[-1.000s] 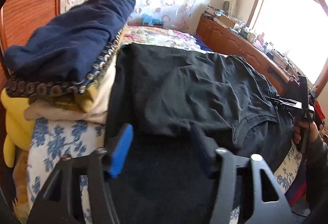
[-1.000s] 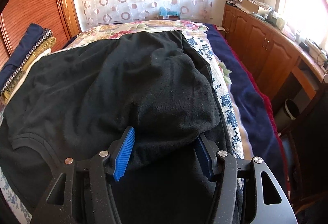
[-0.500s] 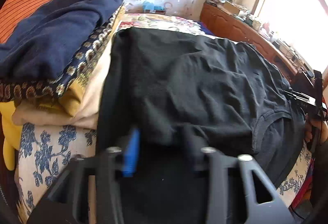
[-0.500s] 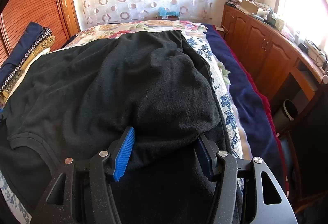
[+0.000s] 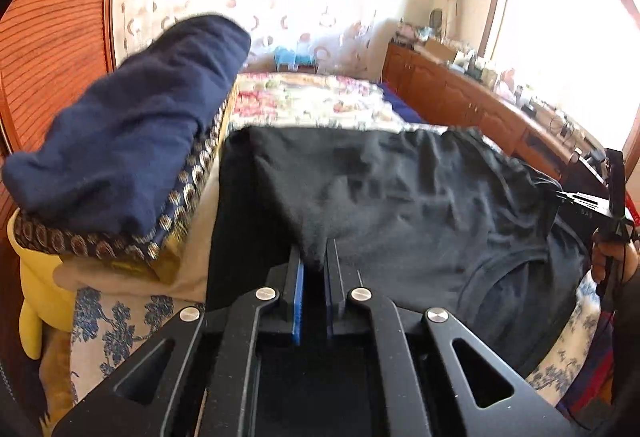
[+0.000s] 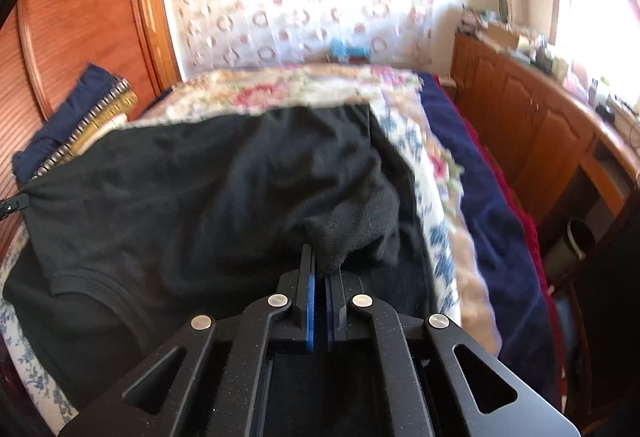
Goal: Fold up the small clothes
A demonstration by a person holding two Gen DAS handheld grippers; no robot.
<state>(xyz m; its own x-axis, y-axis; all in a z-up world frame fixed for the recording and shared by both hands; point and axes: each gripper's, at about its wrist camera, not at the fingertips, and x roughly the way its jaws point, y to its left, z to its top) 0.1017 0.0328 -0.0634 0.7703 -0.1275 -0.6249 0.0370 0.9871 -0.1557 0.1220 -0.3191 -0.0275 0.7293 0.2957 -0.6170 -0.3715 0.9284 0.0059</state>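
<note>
A floral bedspread [image 5: 312, 105] covers the bed, and the black T-shirt [image 5: 420, 193] lies spread across it, filling the centre of both wrist views. At nine o'clock of the shirt sits a stack of folded textiles [image 5: 120, 157], navy on top. The left gripper [image 5: 314, 265] is clenched on a bunched fold of the shirt at six o'clock. The right gripper [image 6: 320, 269] likewise pinches a raised fold at six o'clock.
</note>
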